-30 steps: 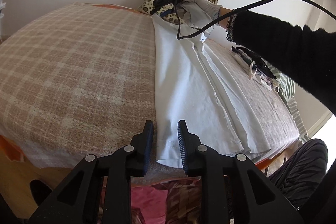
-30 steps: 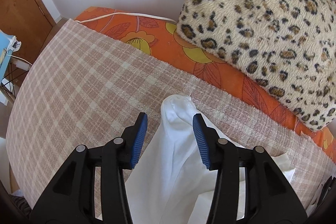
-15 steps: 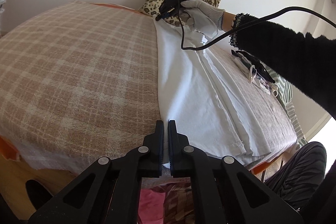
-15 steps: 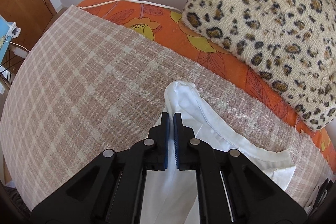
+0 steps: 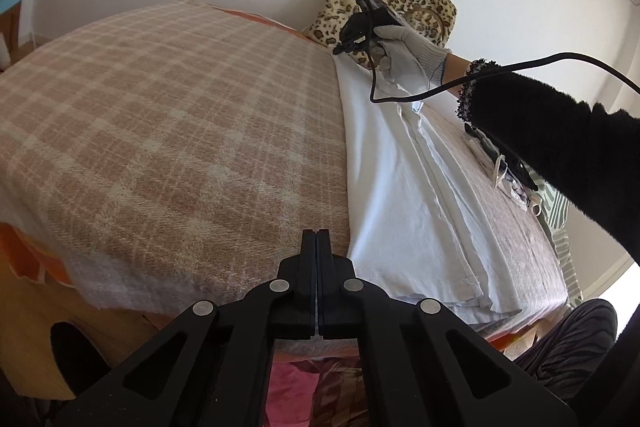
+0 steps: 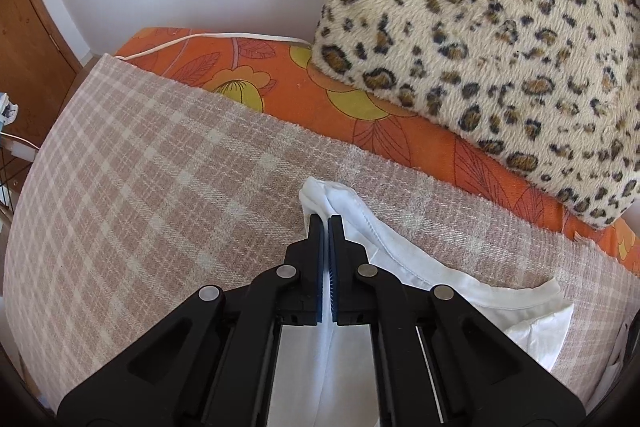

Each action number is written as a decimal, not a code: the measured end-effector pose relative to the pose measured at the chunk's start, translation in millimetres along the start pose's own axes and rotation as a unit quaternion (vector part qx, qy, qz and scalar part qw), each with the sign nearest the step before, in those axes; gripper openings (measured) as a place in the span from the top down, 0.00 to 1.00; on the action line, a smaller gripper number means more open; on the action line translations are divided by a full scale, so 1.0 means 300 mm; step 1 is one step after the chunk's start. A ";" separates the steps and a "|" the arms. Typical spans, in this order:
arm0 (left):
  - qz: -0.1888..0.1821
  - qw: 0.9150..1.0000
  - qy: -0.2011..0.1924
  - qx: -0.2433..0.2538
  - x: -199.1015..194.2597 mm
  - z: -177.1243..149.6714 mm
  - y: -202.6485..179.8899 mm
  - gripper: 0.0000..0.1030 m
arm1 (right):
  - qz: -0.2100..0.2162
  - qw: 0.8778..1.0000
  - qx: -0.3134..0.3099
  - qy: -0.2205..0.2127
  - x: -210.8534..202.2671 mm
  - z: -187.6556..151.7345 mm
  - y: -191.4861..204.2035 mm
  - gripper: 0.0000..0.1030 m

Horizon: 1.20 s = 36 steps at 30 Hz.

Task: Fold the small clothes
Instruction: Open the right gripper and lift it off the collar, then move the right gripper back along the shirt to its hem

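Observation:
A white shirt [image 5: 400, 187] lies lengthwise on the plaid blanket [image 5: 160, 127], folded into a long strip. In the left wrist view my left gripper [image 5: 316, 233] is shut at the shirt's near left hem corner. That corner runs in behind the fingers, and a thin pale line shows between the jaws. At the far end a gloved hand [image 5: 404, 47] holds my right gripper [image 5: 338, 49]. In the right wrist view my right gripper [image 6: 325, 217] is shut on the shirt's [image 6: 400, 267] shoulder end next to the collar, with white cloth pinched between the blue pads.
A leopard-print cushion [image 6: 480, 47] stands against the wall on an orange flowered sheet [image 6: 280, 75]. A black cable [image 5: 520, 67] hangs over the shirt. Other clothes [image 5: 512, 175] are heaped at the bed's right edge, by the person's striped trouser leg [image 5: 568, 339].
Both grippers went from open, astride the shirt's ends, to shut on the cloth. The left gripper has since drifted left, so the hem corner now sits at its right side.

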State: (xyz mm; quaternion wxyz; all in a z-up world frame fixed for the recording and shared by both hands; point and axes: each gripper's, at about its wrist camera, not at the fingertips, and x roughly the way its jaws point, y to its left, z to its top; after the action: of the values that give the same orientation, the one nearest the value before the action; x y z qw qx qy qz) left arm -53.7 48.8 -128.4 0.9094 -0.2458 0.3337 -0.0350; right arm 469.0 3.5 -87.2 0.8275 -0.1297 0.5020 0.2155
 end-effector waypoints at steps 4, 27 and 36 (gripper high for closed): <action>0.007 1.000 0.002 0.008 -0.008 0.003 -0.008 1.00 | 0.005 1.000 -0.004 0.005 -0.007 -0.005 0.034 0.91; -0.014 0.998 0.050 0.039 0.020 0.042 -0.083 0.81 | 0.104 0.993 -0.033 -0.042 -0.723 -0.685 0.183 0.60; -0.038 0.991 0.073 0.101 0.067 0.262 -0.148 0.72 | 0.127 0.991 0.038 0.015 -0.682 -1.137 0.221 0.60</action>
State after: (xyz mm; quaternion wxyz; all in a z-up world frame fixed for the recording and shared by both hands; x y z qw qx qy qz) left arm 15.5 38.6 -67.8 0.9009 -0.1617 0.3841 -0.1213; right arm 89.8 -132.1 -63.3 0.7900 -0.0366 0.5348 0.2974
